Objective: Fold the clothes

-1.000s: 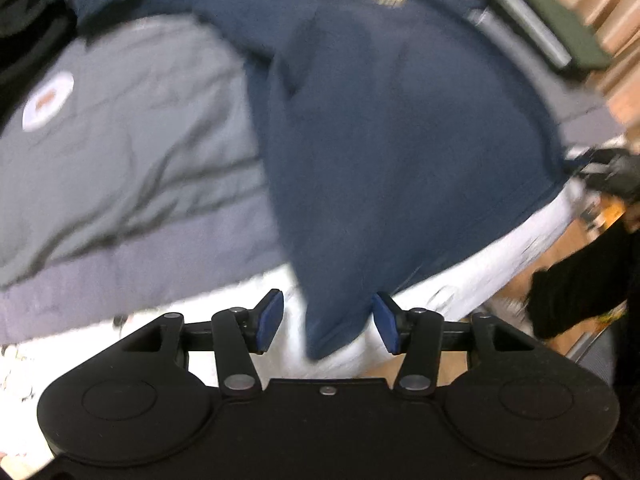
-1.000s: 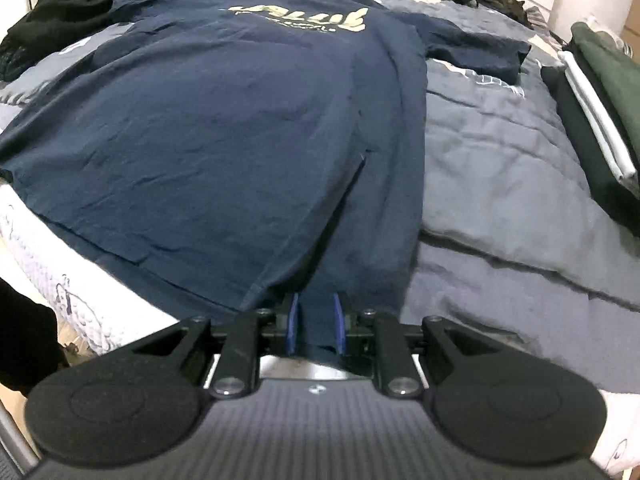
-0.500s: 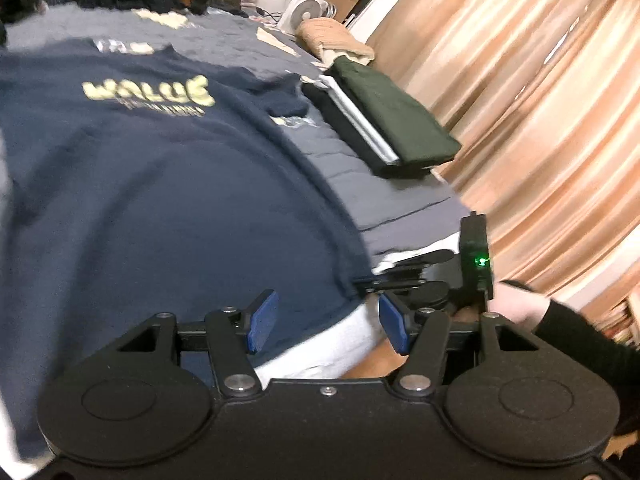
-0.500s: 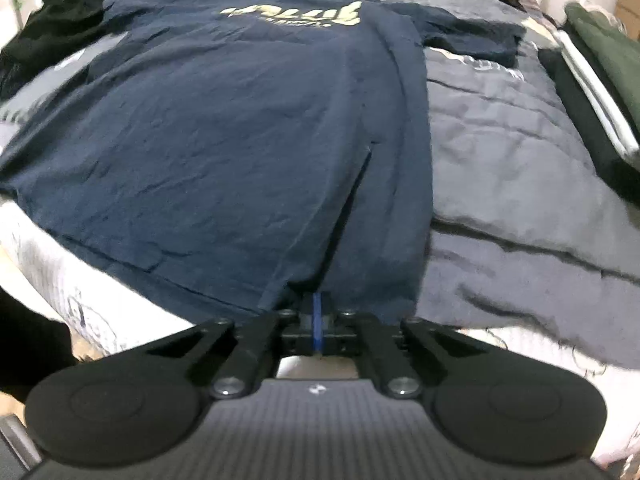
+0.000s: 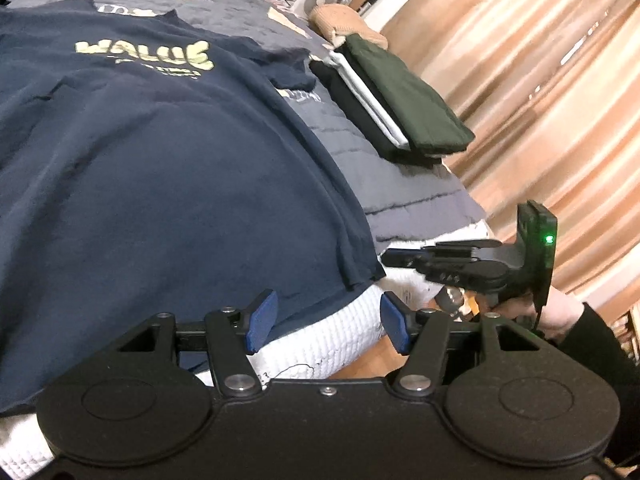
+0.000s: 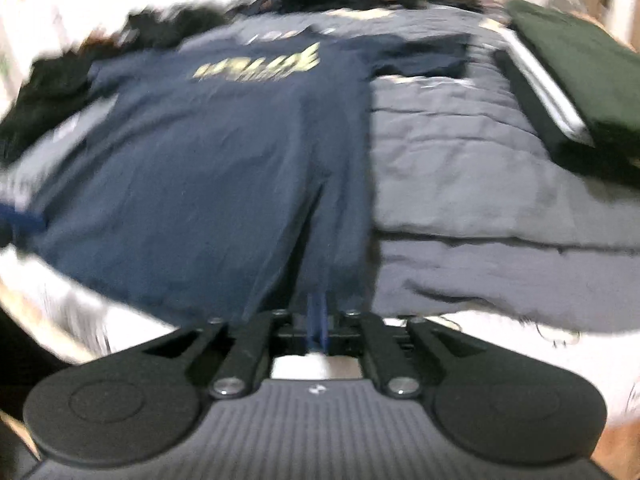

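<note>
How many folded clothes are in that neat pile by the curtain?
3 show: a dark green one on top, a white one in the middle, and a black one at the bottom. More may be hidden inside the pile.

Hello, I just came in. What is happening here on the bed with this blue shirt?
A person is folding clothes with a handheld gripper in each hand. A navy T-shirt lies spread flat on the grey quilt. The right gripper is shut on the shirt's bottom hem near its corner. The left gripper, its jaws opening, hovers at the hem with nothing between its pads. A stack of folded clothes already lies beside the shirt.
</note>
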A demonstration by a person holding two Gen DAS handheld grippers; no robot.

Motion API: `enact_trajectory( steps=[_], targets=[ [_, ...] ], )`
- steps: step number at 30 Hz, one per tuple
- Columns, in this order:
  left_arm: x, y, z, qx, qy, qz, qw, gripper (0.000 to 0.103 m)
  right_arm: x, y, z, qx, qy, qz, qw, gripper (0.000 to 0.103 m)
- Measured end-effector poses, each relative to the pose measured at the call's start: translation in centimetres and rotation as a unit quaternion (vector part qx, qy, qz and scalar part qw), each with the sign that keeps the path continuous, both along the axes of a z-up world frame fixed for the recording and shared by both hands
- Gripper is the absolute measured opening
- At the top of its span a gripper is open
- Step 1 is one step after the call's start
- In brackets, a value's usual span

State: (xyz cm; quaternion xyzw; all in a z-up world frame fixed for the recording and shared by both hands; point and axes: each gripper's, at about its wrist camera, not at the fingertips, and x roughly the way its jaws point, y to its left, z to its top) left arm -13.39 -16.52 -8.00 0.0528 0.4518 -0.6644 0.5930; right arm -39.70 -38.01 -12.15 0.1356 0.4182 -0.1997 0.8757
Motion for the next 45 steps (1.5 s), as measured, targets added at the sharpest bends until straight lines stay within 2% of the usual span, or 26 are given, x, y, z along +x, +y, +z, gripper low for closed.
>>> enact_trajectory(
  steps=[5, 11, 16, 18, 25, 30, 33, 34, 35, 36, 37, 38, 40, 45],
  targets=[
    [-0.7, -0.6, 0.0, 0.000, -0.004, -0.011, 0.9999, 0.060, 1.3, 2.2, -1.4, -0.048, 0.043, 0.072, 0.995, 0.007],
    [-0.9, -1.0, -0.2, 0.006, -0.004, -0.016, 0.9998, 0.060, 1.5, 3.0, -2.0, -0.097, 0.076, 0.099, 0.987, 0.013],
    [-1.0, -1.3, -0.3, 0.008, -0.003, -0.019, 0.9998, 0.061, 1.6, 3.6, -2.4, -0.119, 0.088, 0.129, 0.980, 0.035],
    [-1.0, -1.3, -0.3, 0.009, -0.004, -0.020, 0.9998, 0.061, 1.6, 3.7, -2.5, -0.131, 0.088, 0.133, 0.979, 0.036],
    [-1.1, -1.4, -0.4, 0.010, -0.001, -0.023, 0.9997, 0.061, 1.3, 3.1, -2.0, -0.130, 0.066, 0.108, 0.984, 0.035],
    [-1.1, -1.6, -0.4, 0.013, 0.000, -0.023, 0.9996, 0.061, 1.6, 3.8, -2.7, -0.148, 0.088, 0.139, 0.975, 0.036],
    [-1.1, -1.6, -0.4, 0.013, 0.001, -0.023, 0.9997, 0.061, 1.7, 3.8, -2.8, -0.157, 0.091, 0.143, 0.973, 0.035],
    [-1.1, -1.6, -0.4, 0.014, 0.001, -0.023, 0.9996, 0.061, 1.7, 3.8, -2.9, -0.158, 0.092, 0.144, 0.973, 0.031],
    [-1.1, -1.6, -0.5, 0.015, 0.000, -0.023, 0.9996, 0.061, 1.7, 3.7, -3.0, -0.159, 0.092, 0.143, 0.972, 0.027],
    [-1.1, -1.6, -0.5, 0.015, 0.000, -0.024, 0.9996, 0.061, 1.8, 3.7, -2.9, -0.160, 0.092, 0.140, 0.973, 0.015],
    [-1.1, -1.7, -0.5, 0.016, 0.001, -0.025, 0.9996, 0.061, 1.7, 3.6, -2.8, -0.160, 0.092, 0.131, 0.974, 0.007],
    [-1.1, -1.7, -0.5, 0.016, 0.001, -0.025, 0.9996, 0.061, 1.7, 3.5, -2.7, -0.161, 0.092, 0.122, 0.975, 0.005],
    [-1.1, -1.7, -0.5, 0.016, 0.001, -0.024, 0.9996, 0.061, 1.4, 3.2, -2.2, -0.161, 0.087, 0.103, 0.978, 0.003],
    [-1.0, -1.7, -0.6, 0.016, 0.002, -0.022, 0.9996, 0.062, -0.5, 2.7, 0.6, -0.163, 0.025, 0.047, 0.985, 0.002]
  ],
)
